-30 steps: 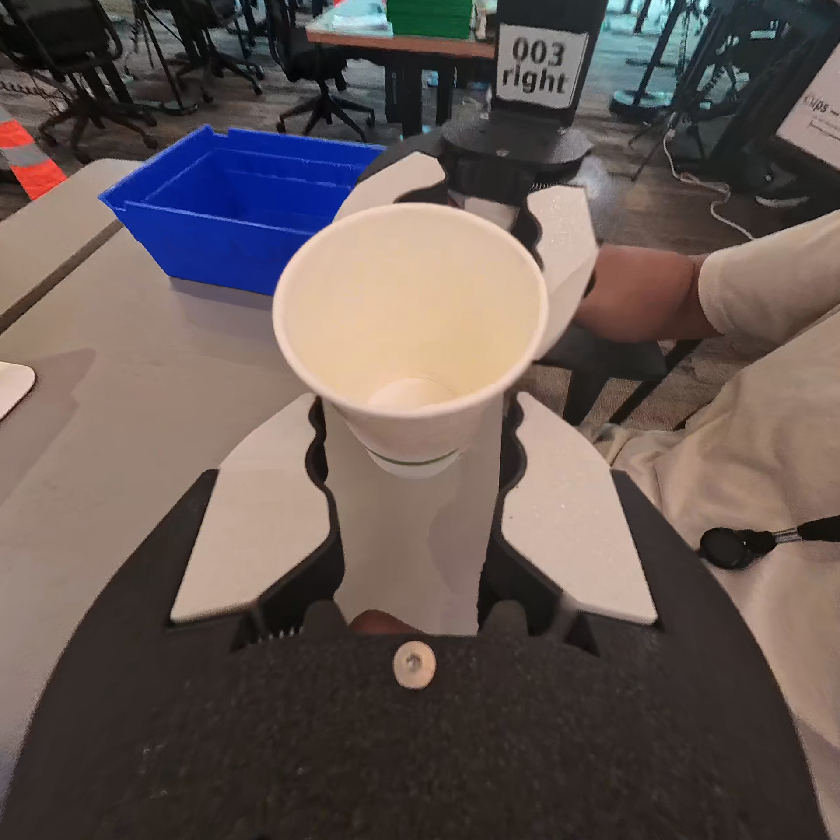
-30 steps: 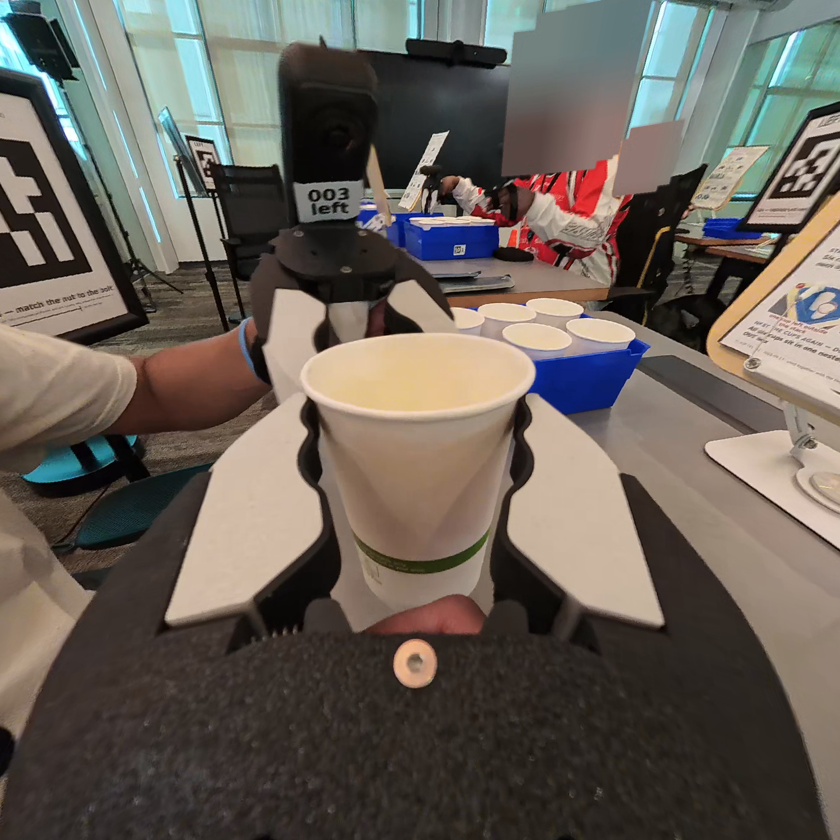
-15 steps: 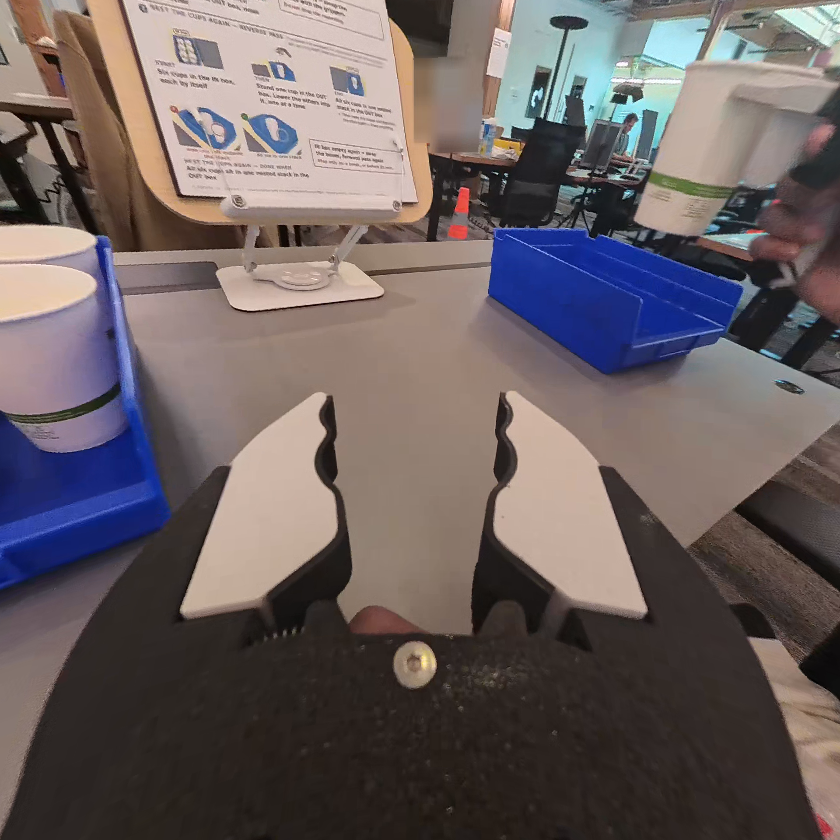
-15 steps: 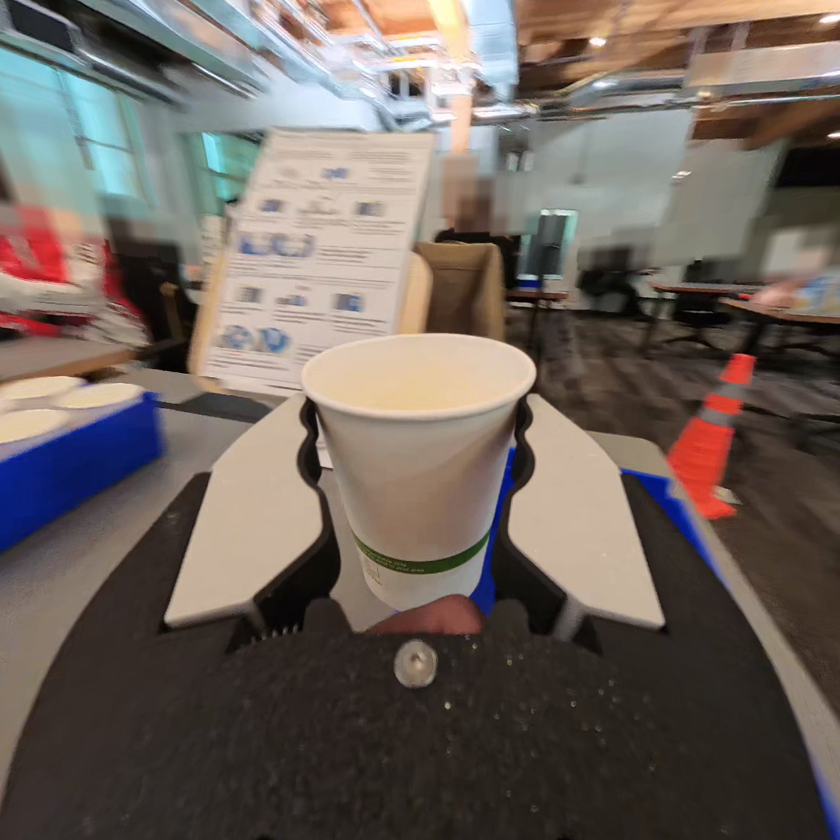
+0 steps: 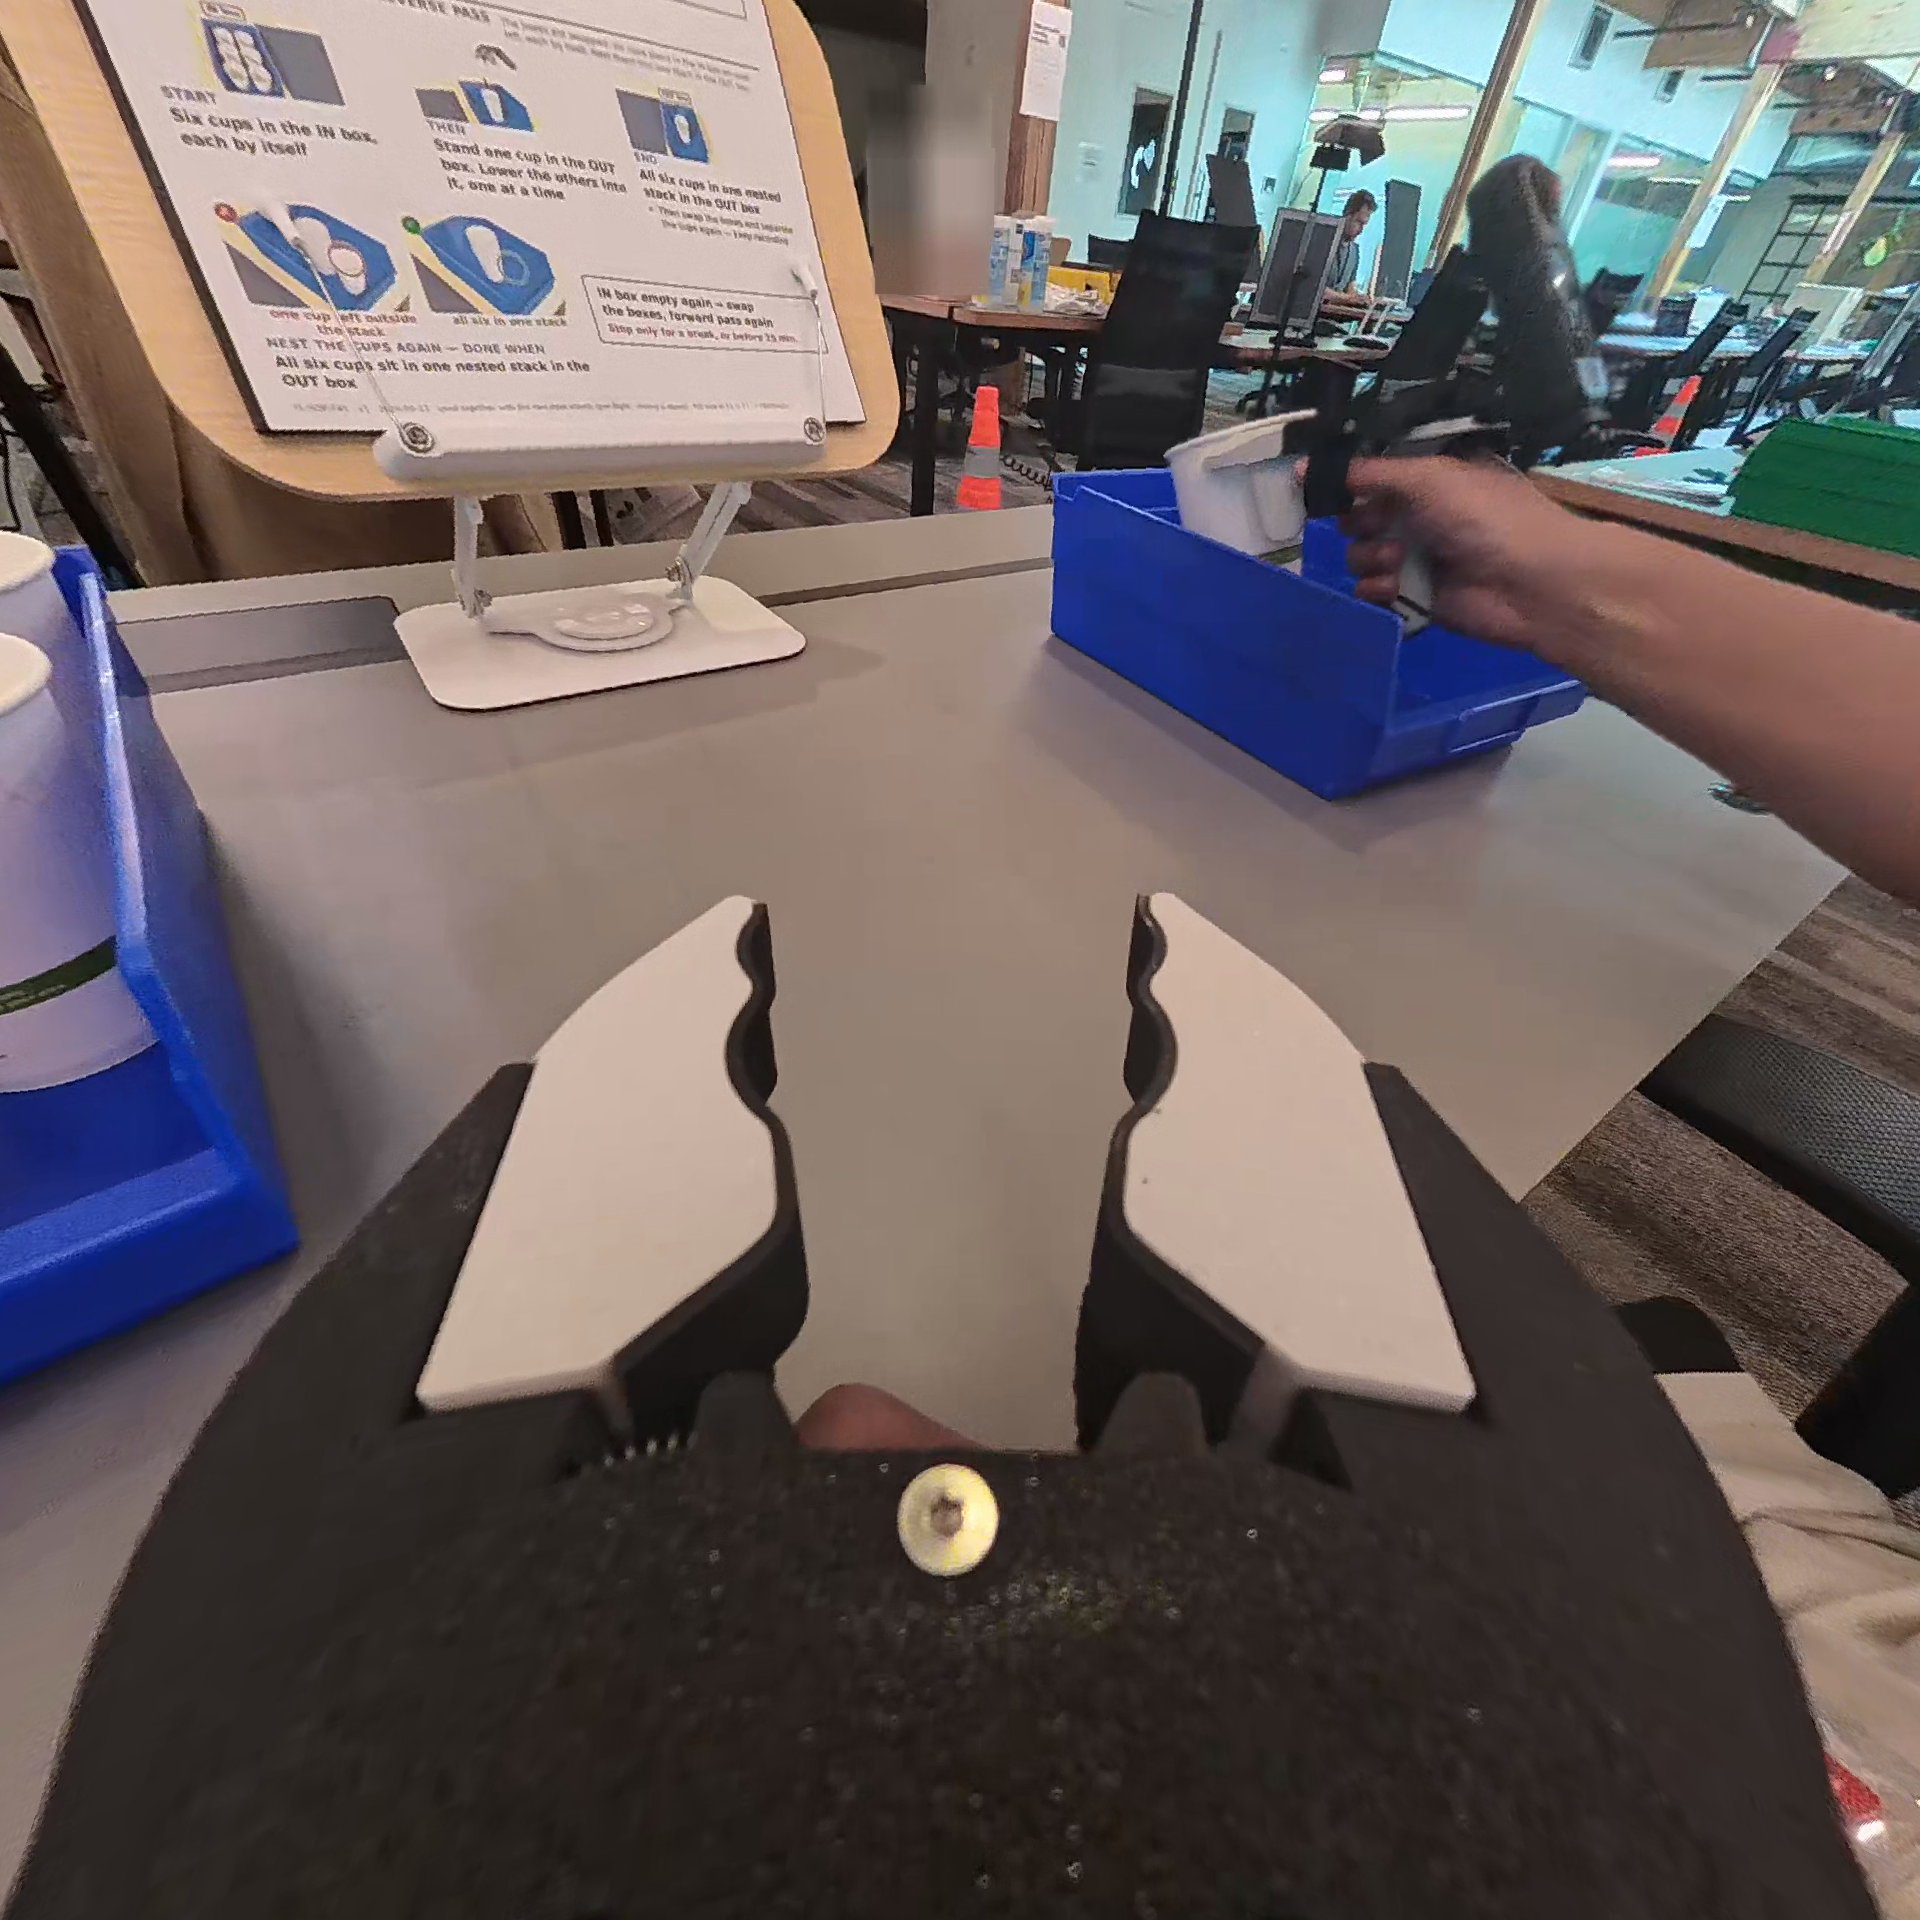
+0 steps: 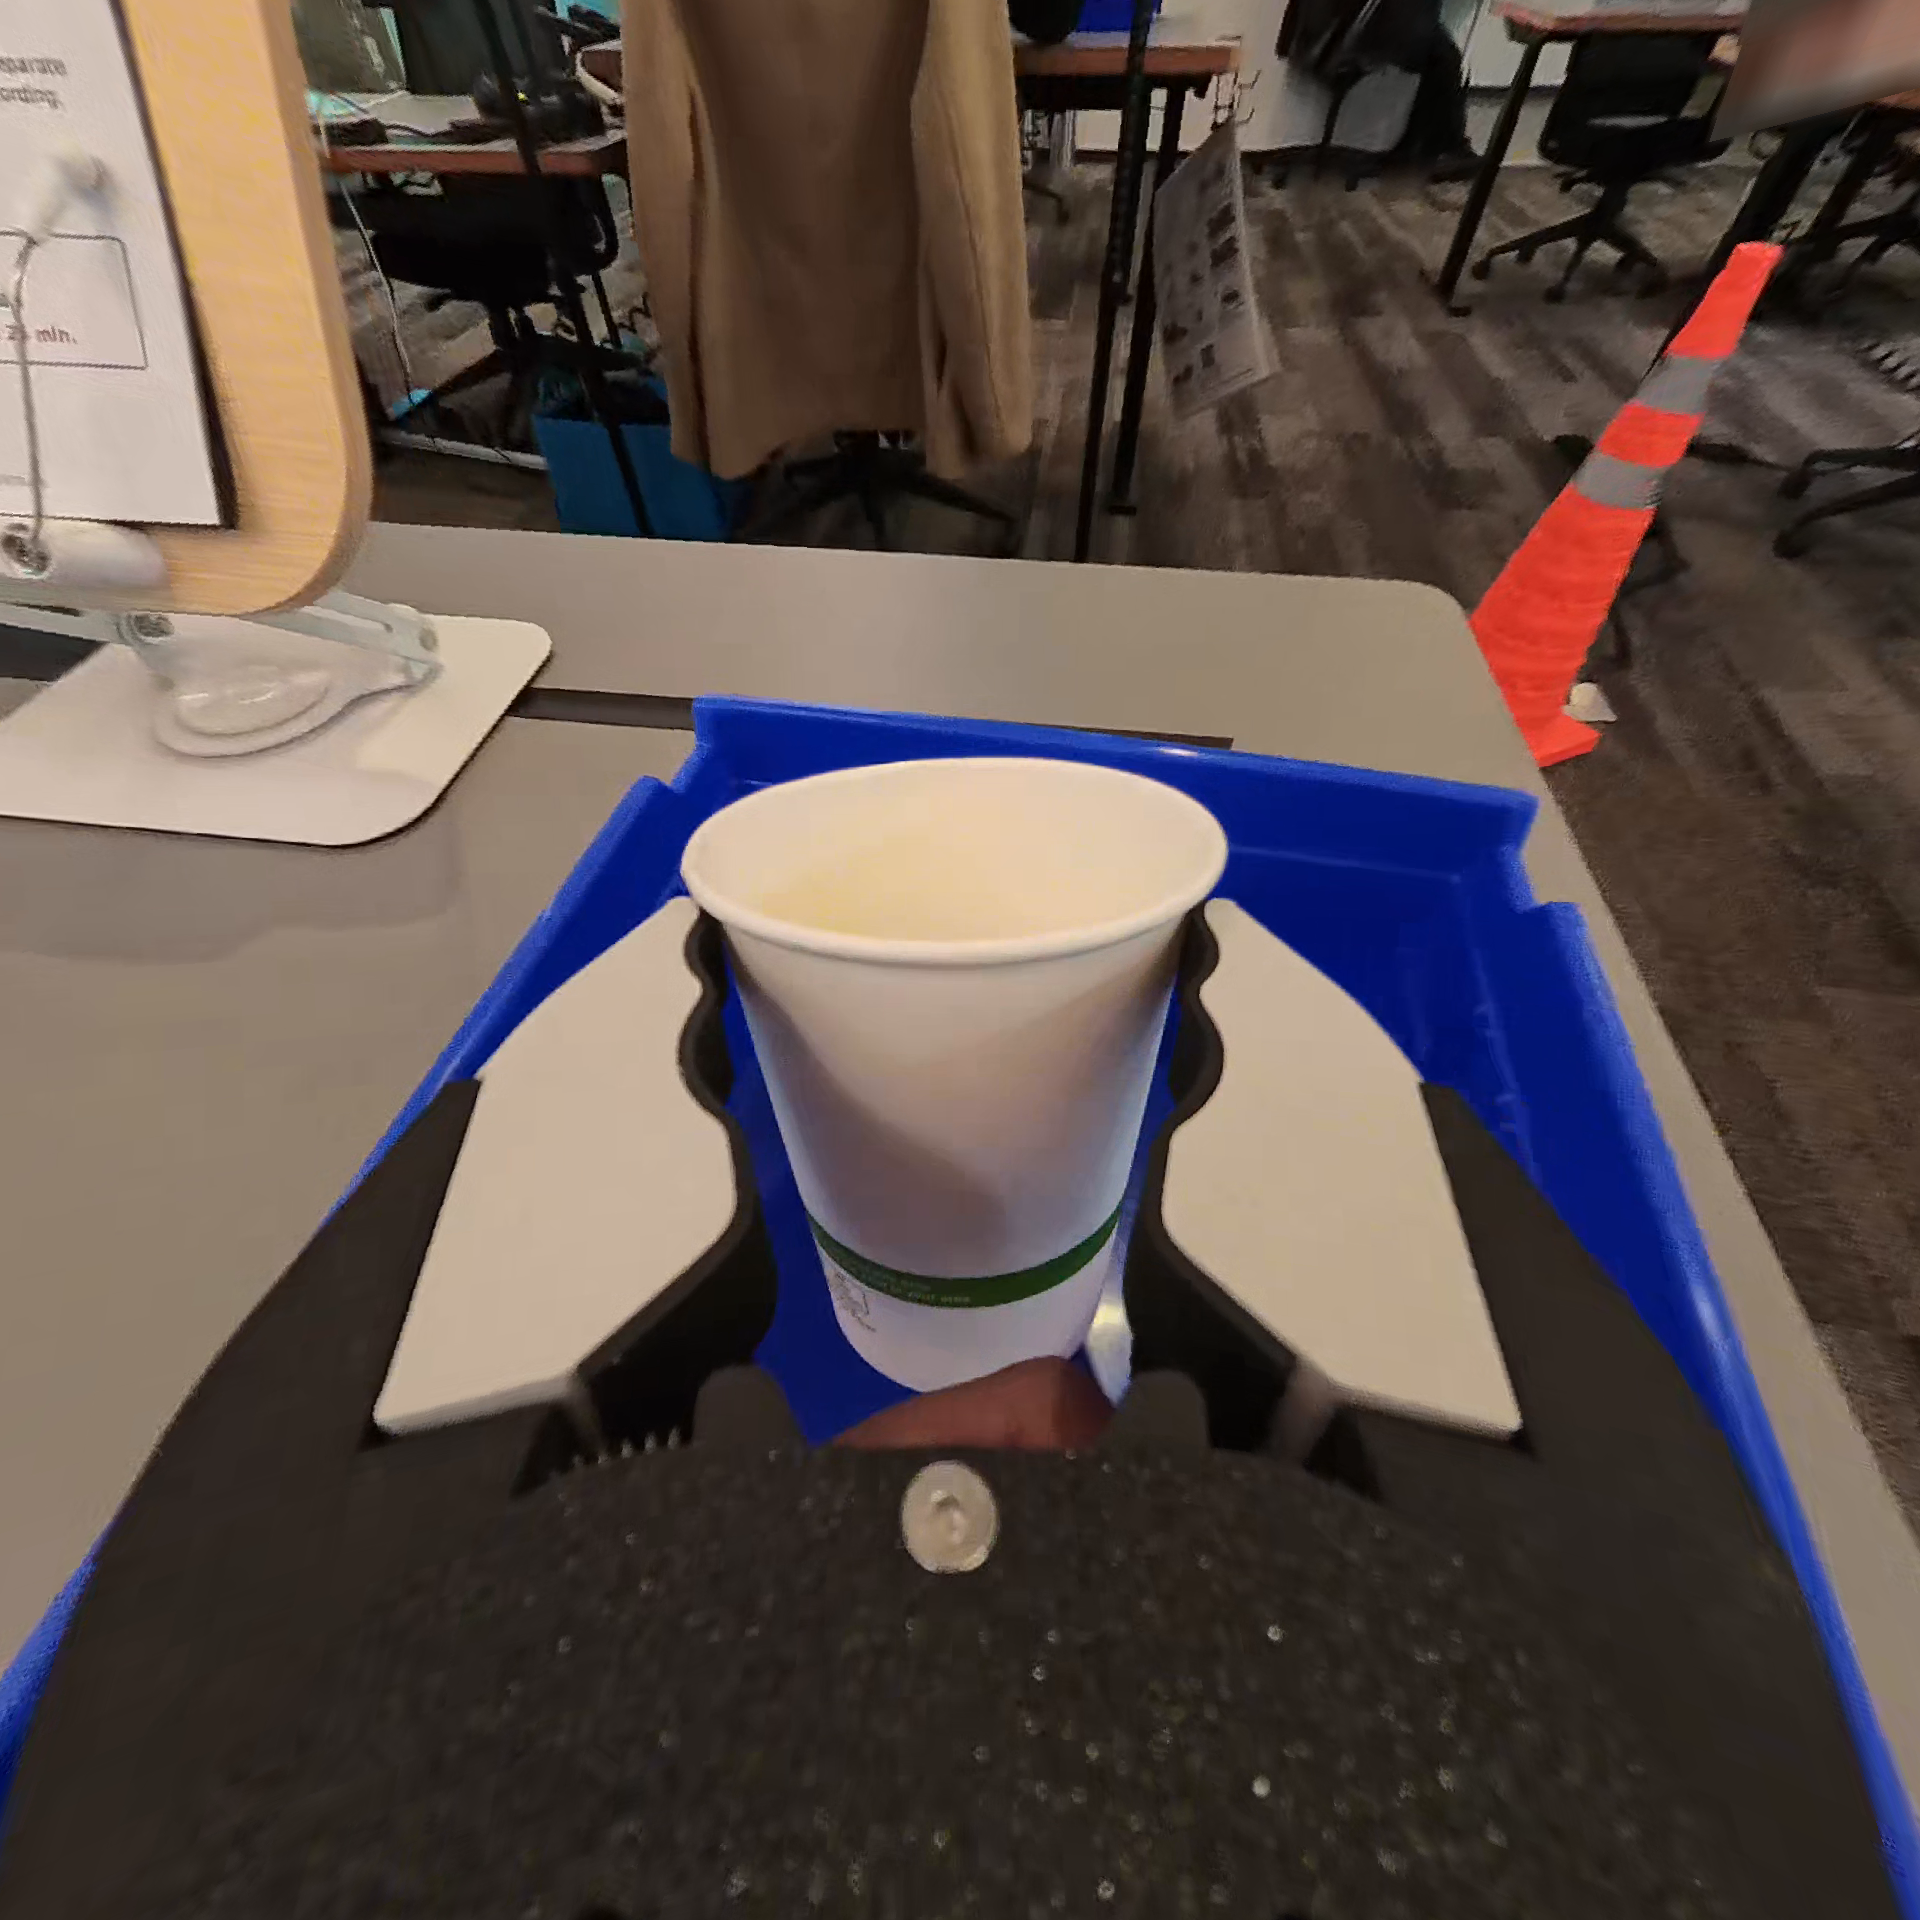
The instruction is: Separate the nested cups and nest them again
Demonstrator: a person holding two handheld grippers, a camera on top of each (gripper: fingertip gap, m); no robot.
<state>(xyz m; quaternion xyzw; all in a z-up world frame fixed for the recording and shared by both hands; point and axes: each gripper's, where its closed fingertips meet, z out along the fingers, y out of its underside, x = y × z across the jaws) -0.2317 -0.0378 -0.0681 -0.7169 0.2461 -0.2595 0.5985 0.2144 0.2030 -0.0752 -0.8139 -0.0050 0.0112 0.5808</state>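
Left of the empty blue bin (image 5: 1236, 623), the other bin's (image 5: 156, 1195) paper cups (image 5: 52, 862) wait near my left gripper (image 5: 951, 1003), jaws spread, holding nothing. My right gripper (image 6: 951, 1023) clamps a white paper cup (image 6: 951, 1049) upright over that empty bin (image 6: 1496, 935), I judge to stand it inside.

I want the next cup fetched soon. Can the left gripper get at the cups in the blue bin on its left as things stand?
Probably yes: the left gripper is open and empty, and the cups stand upright in the blue bin beside it.
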